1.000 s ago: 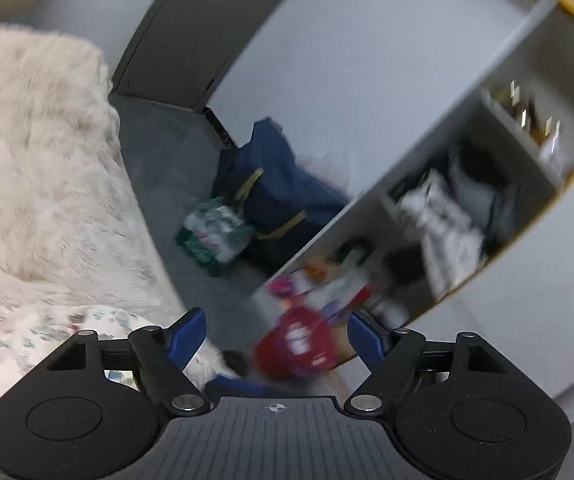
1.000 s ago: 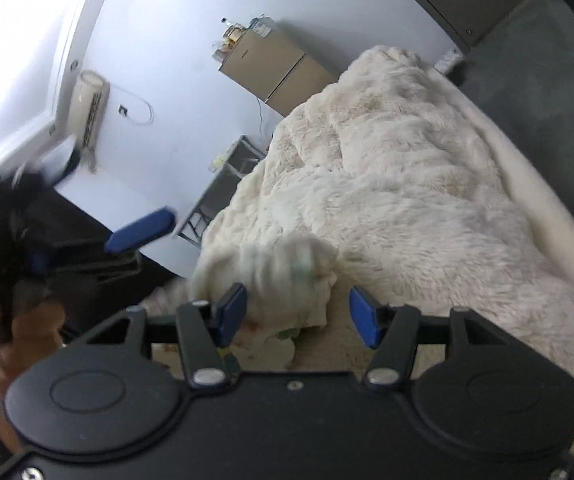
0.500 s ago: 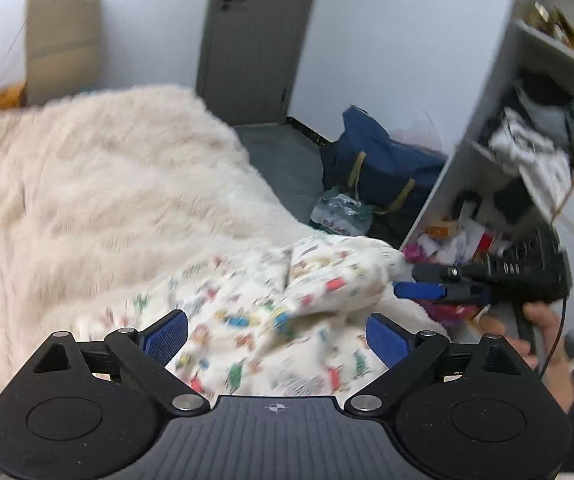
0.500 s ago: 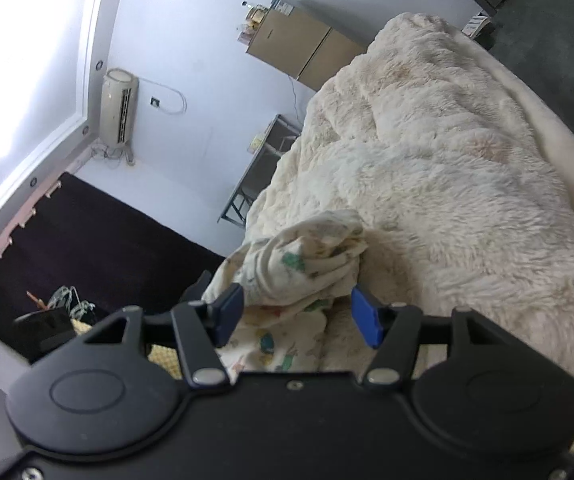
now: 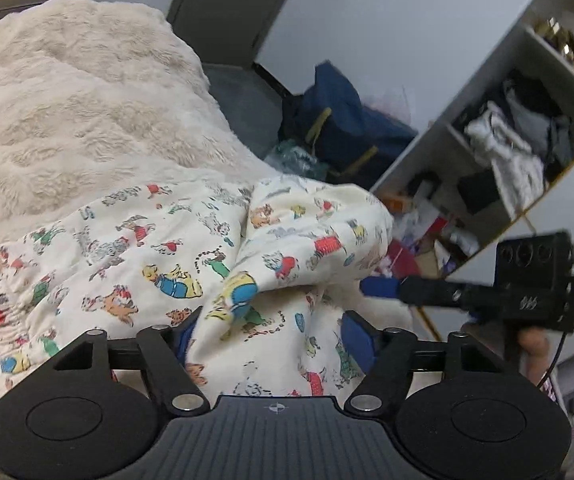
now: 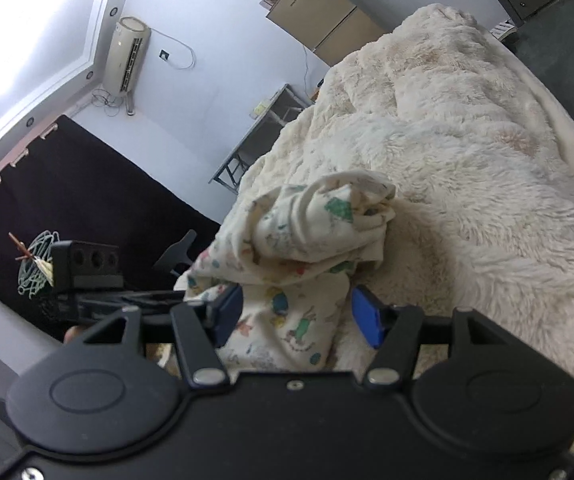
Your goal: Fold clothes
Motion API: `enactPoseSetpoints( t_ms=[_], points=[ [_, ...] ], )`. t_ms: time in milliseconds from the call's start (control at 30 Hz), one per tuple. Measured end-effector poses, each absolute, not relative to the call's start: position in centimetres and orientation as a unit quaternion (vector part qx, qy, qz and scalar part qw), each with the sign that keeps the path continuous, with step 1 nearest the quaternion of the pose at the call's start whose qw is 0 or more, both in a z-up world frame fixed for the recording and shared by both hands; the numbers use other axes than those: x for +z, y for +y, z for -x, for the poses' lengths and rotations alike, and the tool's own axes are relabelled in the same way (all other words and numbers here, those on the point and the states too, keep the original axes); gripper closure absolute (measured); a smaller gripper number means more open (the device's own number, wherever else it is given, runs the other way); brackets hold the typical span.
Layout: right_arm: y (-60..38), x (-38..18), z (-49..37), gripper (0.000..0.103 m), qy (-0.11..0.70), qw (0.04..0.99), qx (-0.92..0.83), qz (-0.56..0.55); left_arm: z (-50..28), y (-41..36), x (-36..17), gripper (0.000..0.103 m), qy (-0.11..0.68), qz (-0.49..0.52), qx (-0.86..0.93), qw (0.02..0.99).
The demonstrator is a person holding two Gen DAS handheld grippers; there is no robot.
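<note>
Left gripper and right gripper: fingers spread, cream cartoon-print garment bunched between. White open shelf unit holds crumpled clothes.

A home bedroom: fluffy cream bed, cluttered open shelves, grey door, standing air conditioner.

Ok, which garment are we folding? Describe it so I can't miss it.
Find the fluffy cream blanket covering the bed. The garment lies crumpled on it, between both grippers' open fingers. It is thin, off-white cloth printed with small colourful cartoon animals.
</note>
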State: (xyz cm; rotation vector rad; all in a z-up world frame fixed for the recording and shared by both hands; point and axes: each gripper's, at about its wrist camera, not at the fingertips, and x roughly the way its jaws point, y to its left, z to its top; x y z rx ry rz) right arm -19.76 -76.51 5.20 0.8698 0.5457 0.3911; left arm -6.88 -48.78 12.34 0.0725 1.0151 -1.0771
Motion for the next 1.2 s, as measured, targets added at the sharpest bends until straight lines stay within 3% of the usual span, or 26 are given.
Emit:
enactPoseSetpoints(
  t_ms=[67, 133, 267, 467, 567, 633, 767, 967, 1200],
  points=[
    [-76.8, 5.0, 19.9, 0.044, 0.256, 0.848, 0.188, -0.425, 6.7, -48.4, 12.8, 0.041, 0.456, -0.037, -0.486, 0.744],
    [-77.0, 4.8, 19.9, 0.044, 0.258, 0.847, 0.184, -0.427, 6.5, -48.1, 12.9, 0.029, 0.446, -0.045, -0.473, 0.759],
    [-77.4, 4.3, 19.8, 0.044, 0.26, 0.842, 0.179, -0.437, 6.5, -47.8, 12.7, 0.021, 0.45, -0.051, -0.468, 0.759],
    [-77.4, 4.3, 19.8, 0.044, 0.259, 0.843, 0.178, -0.436, 6.7, -48.4, 11.9, 0.019, 0.456, -0.058, -0.465, 0.757],
    [-77.4, 4.2, 19.8, 0.044, 0.259, 0.843, 0.175, -0.439, 7.1, -48.7, 12.1, 0.036, 0.444, -0.068, -0.462, 0.765],
    [-77.5, 4.2, 19.8, 0.044, 0.258, 0.842, 0.171, -0.441, 7.2, -48.9, 12.3, 0.052, 0.445, -0.068, -0.466, 0.762],
    [-77.7, 4.0, 19.7, 0.044, 0.256, 0.842, 0.163, -0.446, 7.5, -49.0, 12.6, 0.056, 0.439, -0.079, -0.471, 0.761],
    [-77.8, 4.0, 19.6, 0.044, 0.257, 0.842, 0.166, -0.444, 6.9, -48.8, 12.0, 0.052, 0.454, -0.054, -0.471, 0.754],
    [-77.4, 4.0, 19.6, 0.044, 0.259, 0.843, 0.167, -0.441, 7.1, -49.0, 12.2, 0.054, 0.45, -0.057, -0.468, 0.758]
  ],
)
